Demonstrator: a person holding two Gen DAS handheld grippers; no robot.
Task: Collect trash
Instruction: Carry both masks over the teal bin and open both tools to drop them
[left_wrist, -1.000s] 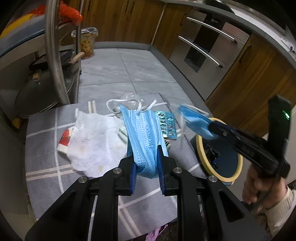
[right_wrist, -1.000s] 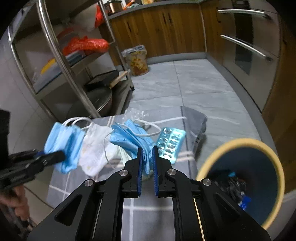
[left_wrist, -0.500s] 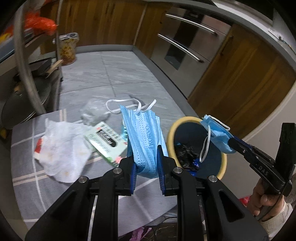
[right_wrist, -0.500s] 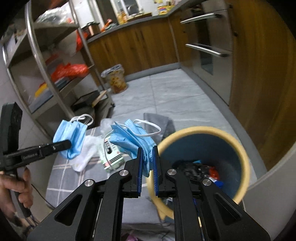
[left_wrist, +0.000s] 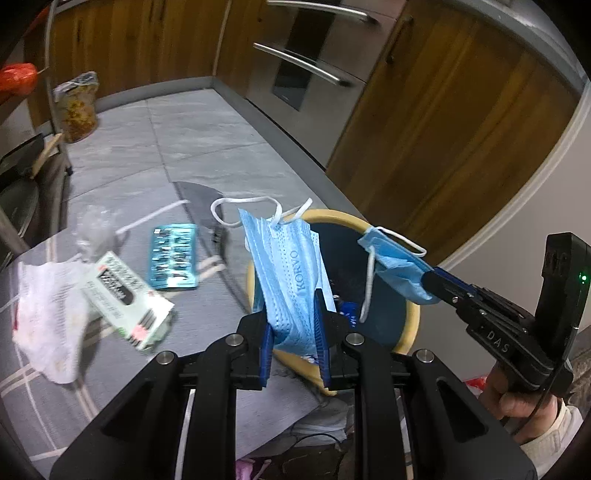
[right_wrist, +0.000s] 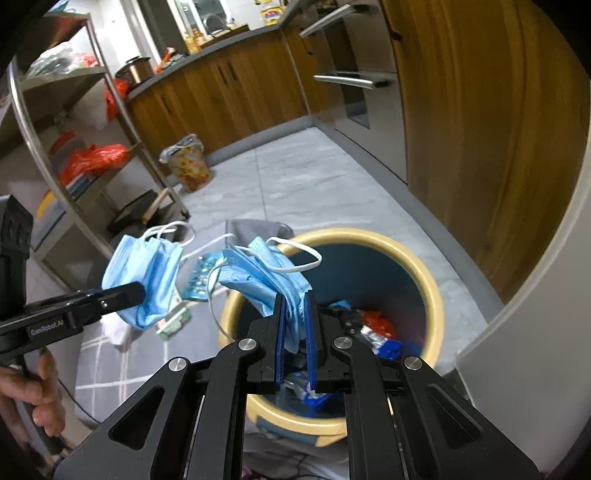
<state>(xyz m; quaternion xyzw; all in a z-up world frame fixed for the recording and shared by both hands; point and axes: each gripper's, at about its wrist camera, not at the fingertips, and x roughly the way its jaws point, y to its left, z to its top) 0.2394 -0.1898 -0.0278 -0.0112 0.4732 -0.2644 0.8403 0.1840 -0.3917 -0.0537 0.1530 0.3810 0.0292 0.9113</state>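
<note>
both claws clamp blue masks: left gripper (left_wrist: 292, 334) on korvo mask (left_wrist: 286, 266), right gripper (right_wrist: 294, 339) on crumpled mask (right_wrist: 271, 280), bin (right_wrist: 424, 273) at twelve o'clock.

"KORVO" runs up the pleated light-blue face mask (left_wrist: 291, 273) clamped in the left tongs (left_wrist: 293, 343). "DAS" in pale letters on the black arm of the right tongs (left_wrist: 430, 282), seen in the left wrist view. "GenRobot.AI", small and blurred, on the black arm of the left tongs in the right wrist view. White-and-green printed carton (left_wrist: 127, 299) on the grey surface has dark lettering, too blurred to read
</note>
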